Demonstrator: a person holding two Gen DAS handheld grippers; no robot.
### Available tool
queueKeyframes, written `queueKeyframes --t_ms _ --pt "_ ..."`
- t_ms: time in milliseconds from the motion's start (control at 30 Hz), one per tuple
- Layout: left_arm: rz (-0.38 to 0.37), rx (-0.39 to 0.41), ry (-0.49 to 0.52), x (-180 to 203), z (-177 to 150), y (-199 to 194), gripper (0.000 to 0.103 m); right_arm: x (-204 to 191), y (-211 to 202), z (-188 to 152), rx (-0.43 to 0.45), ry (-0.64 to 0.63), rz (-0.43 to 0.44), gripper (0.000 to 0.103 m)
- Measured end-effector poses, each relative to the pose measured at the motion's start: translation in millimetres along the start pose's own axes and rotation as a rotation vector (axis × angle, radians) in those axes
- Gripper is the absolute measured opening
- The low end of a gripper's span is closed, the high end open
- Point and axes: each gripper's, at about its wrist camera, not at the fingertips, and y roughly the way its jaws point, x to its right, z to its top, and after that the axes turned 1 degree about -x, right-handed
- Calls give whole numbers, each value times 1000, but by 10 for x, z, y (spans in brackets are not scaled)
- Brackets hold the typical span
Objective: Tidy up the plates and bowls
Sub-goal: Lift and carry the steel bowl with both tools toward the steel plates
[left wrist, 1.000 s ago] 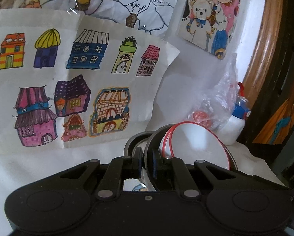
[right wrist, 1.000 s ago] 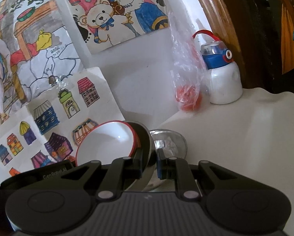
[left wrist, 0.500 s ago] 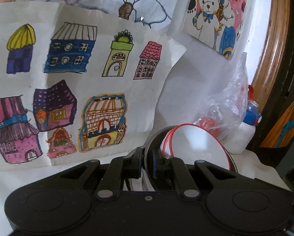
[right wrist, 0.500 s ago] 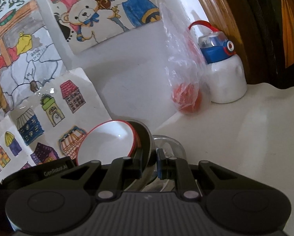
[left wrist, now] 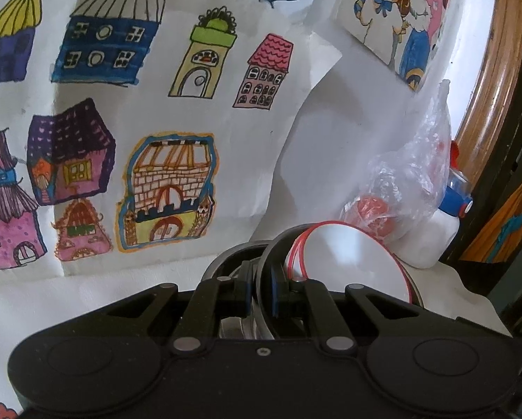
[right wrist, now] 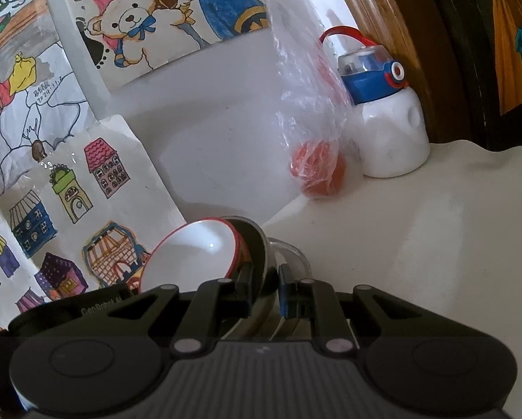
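A steel bowl (left wrist: 271, 255) holds a white bowl with a red rim (left wrist: 351, 255) nested inside it. My left gripper (left wrist: 260, 291) is shut on the steel bowl's rim on one side. My right gripper (right wrist: 265, 288) is shut on the same steel bowl's rim (right wrist: 257, 241) on the other side, and the white red-rimmed bowl (right wrist: 191, 255) shows tilted to its left. A second steel dish (left wrist: 226, 262) lies just beneath and to the left; it also shows in the right wrist view (right wrist: 295, 255).
A white cloth-covered table (right wrist: 418, 244) stands against a wall with children's drawings (left wrist: 138, 122). A clear plastic bag with red items (right wrist: 313, 160) and a white bottle with a blue lid (right wrist: 386, 115) stand at the back right. A dark wooden frame (left wrist: 487, 70) borders the right.
Both grippers have moved forward toward the wall and lower with the stacked bowls. The drawings, bag and bottle appear larger and closer. Both grips are unchanged.
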Motion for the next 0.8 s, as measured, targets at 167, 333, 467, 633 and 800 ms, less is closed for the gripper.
queueKeyframes --t_ms 167,333,467,633,800 --pt "0 -11 -15 -25 4 53 8 -19 48 -22 -3 -16 -6 16" --pt "5 -19 -25 -52 10 84 8 -29 86 -36 -10 -27 -11 16" --pt "6 -29 -32 -66 8 117 8 -31 96 -36 -10 -36 -11 16" --pt "9 -26 -29 -56 4 116 8 -28 100 -33 -10 -34 -9 17" --pt "8 -29 -30 -59 4 119 8 -30 108 -26 -7 -28 -7 17"
